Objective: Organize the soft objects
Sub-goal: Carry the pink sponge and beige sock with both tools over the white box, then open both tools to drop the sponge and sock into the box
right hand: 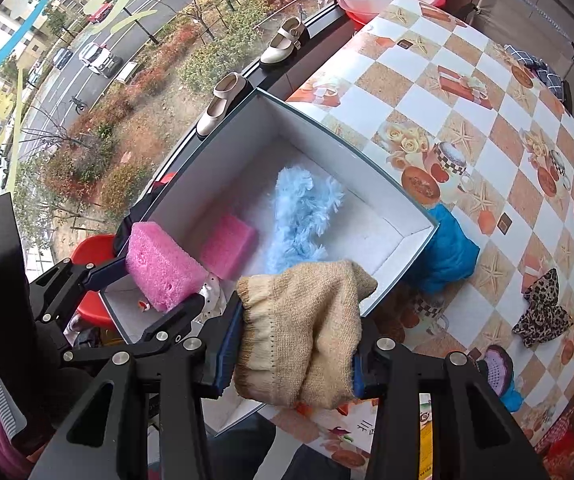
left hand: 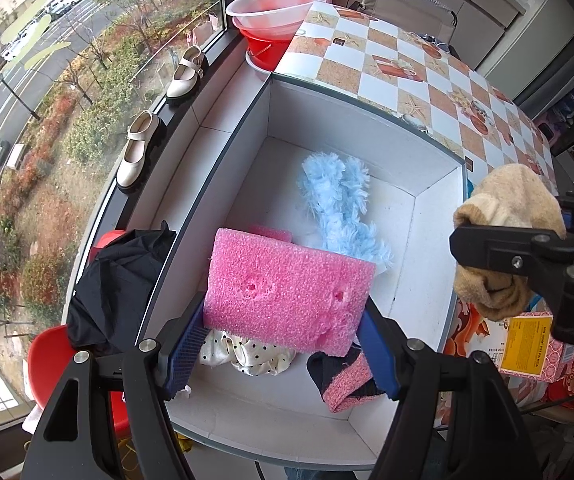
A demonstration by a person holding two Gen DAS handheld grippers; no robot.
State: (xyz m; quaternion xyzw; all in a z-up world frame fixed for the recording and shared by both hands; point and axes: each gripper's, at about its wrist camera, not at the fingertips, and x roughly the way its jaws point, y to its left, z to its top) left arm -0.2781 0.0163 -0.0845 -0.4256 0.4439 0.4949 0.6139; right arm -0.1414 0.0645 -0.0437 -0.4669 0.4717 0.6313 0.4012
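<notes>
A white open box (left hand: 427,240) (right hand: 403,236) stands at the table's window edge. My left gripper (left hand: 283,316) (right hand: 155,284) is shut on a pink sponge (left hand: 287,284) (right hand: 163,268) and holds it over the box's near end. My right gripper (right hand: 291,360) (left hand: 499,256) is shut on a beige knitted glove (right hand: 299,332) (left hand: 507,200), held above the box's right rim. Inside the box lie a fluffy light-blue piece (left hand: 339,204) (right hand: 299,216), a second pink sponge (right hand: 229,244), a white polka-dot cloth (left hand: 247,352) and a black-and-pink sock (left hand: 343,380).
On the checkered tablecloth (right hand: 487,140) lie a blue cloth (right hand: 447,252), a leopard-print bow (right hand: 543,308) and a purple item (right hand: 495,368). A printed carton (left hand: 527,344) sits right of the box. Shoes (left hand: 139,152) stand on the window sill; red chairs (left hand: 51,356) and black cloth (left hand: 119,284) are left.
</notes>
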